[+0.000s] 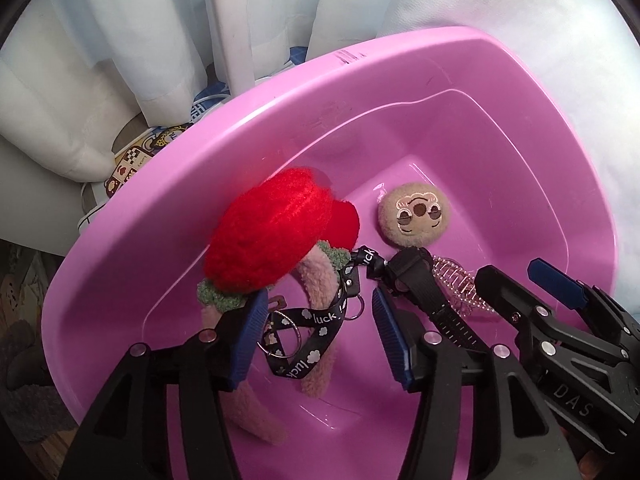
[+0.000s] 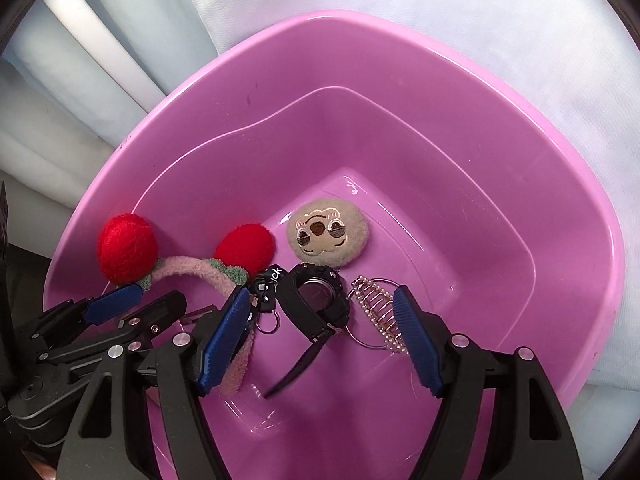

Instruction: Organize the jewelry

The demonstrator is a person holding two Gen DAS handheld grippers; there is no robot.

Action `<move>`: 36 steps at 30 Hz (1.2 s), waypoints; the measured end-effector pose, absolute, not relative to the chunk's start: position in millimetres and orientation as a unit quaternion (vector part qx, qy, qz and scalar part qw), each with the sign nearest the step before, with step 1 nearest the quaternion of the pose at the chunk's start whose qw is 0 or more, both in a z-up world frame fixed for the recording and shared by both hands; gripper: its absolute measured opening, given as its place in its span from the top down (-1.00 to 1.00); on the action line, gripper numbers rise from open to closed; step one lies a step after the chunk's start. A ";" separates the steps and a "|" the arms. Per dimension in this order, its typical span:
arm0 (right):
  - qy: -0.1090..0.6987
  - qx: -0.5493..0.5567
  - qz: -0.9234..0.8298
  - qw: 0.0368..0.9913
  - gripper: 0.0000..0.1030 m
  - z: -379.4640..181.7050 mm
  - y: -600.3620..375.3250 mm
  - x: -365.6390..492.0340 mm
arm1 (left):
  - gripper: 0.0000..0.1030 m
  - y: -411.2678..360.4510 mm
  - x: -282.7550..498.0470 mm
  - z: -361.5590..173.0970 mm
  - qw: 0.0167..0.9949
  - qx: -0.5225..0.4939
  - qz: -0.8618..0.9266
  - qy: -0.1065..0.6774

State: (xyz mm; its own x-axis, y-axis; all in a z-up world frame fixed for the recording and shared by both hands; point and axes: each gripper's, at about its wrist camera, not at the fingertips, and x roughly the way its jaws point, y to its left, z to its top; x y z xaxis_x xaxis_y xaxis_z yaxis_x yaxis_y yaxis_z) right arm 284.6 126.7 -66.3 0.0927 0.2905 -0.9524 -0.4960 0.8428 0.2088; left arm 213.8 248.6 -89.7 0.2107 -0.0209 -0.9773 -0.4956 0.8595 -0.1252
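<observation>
A pink plastic basin (image 1: 280,128) (image 2: 440,92) holds the items. A pink fuzzy headband with red pompoms (image 1: 276,228) (image 2: 128,252) lies at its left. A black "luck" lanyard with key rings (image 1: 316,320) (image 2: 266,284) lies over the headband. A black wristwatch (image 1: 420,280) (image 2: 316,300) sits mid-basin, a beige plush face charm (image 1: 416,216) (image 2: 328,236) behind it, a beaded hair clip (image 1: 460,288) (image 2: 380,312) to the right. My left gripper (image 1: 320,332) (image 2: 132,304) is open over the lanyard. My right gripper (image 2: 320,340) (image 1: 516,280) is open around the watch.
White curtains (image 1: 132,40) hang behind the basin at left. White cloth (image 2: 480,20) covers the surface behind and right of the basin. A patterned item (image 1: 132,160) lies beside the basin's left rim.
</observation>
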 end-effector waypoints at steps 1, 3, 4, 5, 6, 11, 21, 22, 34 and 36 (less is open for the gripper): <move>0.617 -0.084 0.267 0.735 -0.37 -66.6 128.1 283.6 | -0.08 248.9 213.9 -90.1 0.747 -0.214 0.158 0.609; 0.617 -0.085 0.267 0.735 -0.37 -66.2 124.2 282.5 | -0.11 249.3 213.1 -91.0 0.745 -0.215 0.158 0.611; 0.617 -0.086 0.267 0.735 -0.37 -66.0 124.1 282.5 | -0.11 249.7 213.0 -91.3 0.744 -0.215 0.159 0.612; 0.617 -0.086 0.268 0.735 -0.37 -65.5 123.3 282.5 | -0.11 250.3 213.1 -92.2 0.744 -0.211 0.160 0.613; 0.617 -0.086 0.268 0.735 -0.37 -65.1 122.7 283.0 | -0.11 250.1 213.5 -92.5 0.744 -0.209 0.162 0.614; 0.616 -0.087 0.268 0.735 -0.37 -64.8 123.2 283.3 | -0.11 251.0 214.2 -92.6 0.743 -0.205 0.165 0.616; 0.616 -0.088 0.267 0.735 -0.37 -65.1 122.6 283.5 | -0.11 251.1 214.1 -92.4 0.743 -0.204 0.167 0.616; 0.617 -0.088 0.268 0.735 -0.37 -65.3 122.4 283.6 | -0.11 250.8 213.9 -92.4 0.742 -0.204 0.168 0.616; 0.616 -0.088 0.268 0.735 -0.37 -65.5 122.9 283.4 | -0.11 249.5 212.4 -92.7 0.743 -0.204 0.169 0.614; 0.617 -0.088 0.269 0.735 -0.37 -65.5 123.0 283.3 | -0.11 249.4 212.4 -92.7 0.743 -0.205 0.169 0.614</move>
